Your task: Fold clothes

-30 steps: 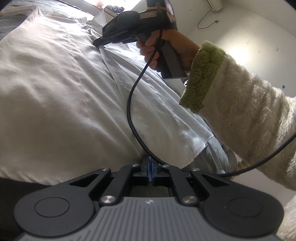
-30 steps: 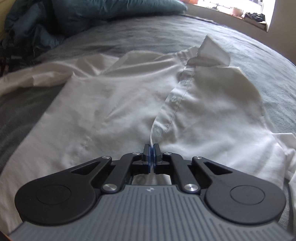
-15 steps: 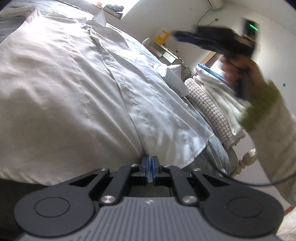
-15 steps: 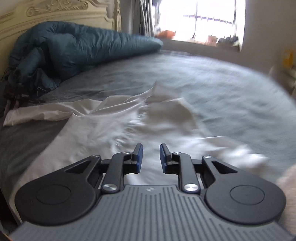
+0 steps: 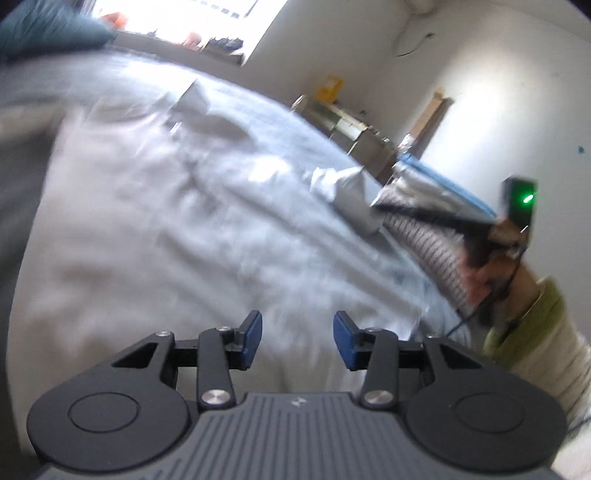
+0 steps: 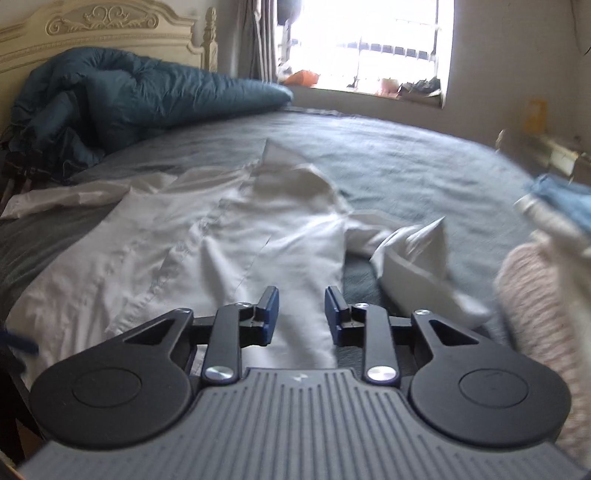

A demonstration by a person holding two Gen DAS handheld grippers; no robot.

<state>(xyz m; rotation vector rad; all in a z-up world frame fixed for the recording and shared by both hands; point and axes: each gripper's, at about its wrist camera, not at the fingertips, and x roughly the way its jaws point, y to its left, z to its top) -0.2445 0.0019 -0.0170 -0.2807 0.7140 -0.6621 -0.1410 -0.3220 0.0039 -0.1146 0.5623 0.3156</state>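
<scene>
The white shirt (image 6: 207, 258) lies spread face-up on the grey bed (image 6: 406, 158), collar toward the window (image 6: 369, 44) and one sleeve (image 6: 413, 258) crumpled on the side away from the headboard. It looks light, limp thin cotton — likely to sag and crease, not slip. The left gripper (image 5: 297, 338) has its jaws opening with nothing between them; the right gripper (image 6: 301, 312) is opening too, empty. A sound hold — the sleeve's cuff or a shoulder seam, pinched at the edge.

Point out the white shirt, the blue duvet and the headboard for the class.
white shirt (image 6: 184, 258): right wrist view, on its front panel.
blue duvet (image 6: 147, 99): right wrist view, on its bunched middle.
headboard (image 6: 110, 26): right wrist view, on its carved top.
</scene>
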